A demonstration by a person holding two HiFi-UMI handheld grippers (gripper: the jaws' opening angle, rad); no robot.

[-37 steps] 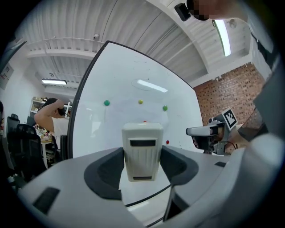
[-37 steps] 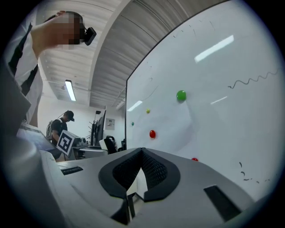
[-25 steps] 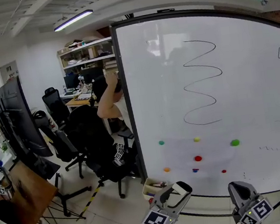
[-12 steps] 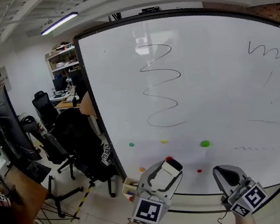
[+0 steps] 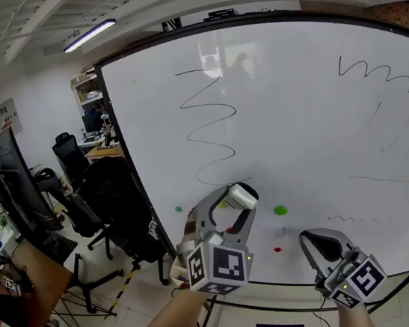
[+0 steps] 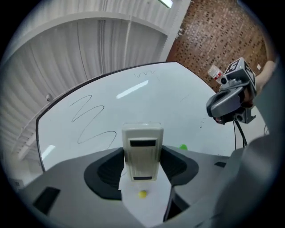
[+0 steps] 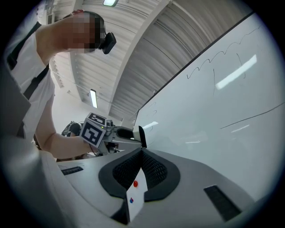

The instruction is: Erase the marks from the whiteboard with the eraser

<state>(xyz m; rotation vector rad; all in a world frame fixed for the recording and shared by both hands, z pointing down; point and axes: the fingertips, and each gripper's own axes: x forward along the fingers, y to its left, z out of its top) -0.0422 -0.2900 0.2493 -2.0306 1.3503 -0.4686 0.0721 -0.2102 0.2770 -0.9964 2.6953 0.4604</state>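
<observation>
Whiteboard fills most of the head view, upright, with a dark frame. A large dark monitor stands at far left, and a black office chair sits just beside the board's left edge.

The left gripper is raised in front of the lower part of the board. Its jaws pinch the eraser, a pale rectangular block. In the left gripper view the eraser sits upright between the two dark pads and points at the board. Cannot tell whether it touches the board.

The right gripper is lower and to the right, near the board's bottom edge. Its jaws are pressed together at the tips with nothing between them, as the right gripper view shows.

Marks on the board:
- A black zigzag squiggle at upper left, ending just above the eraser.
- A wavy black line at upper right.
- A few fainter strokes below that wavy line.

Magnets on the board:
- A green magnet just right of the eraser.
- A small red magnet below the green one.
- A small green one near the left edge.
- A yellow magnet, seen below the eraser in the left gripper view.
</observation>
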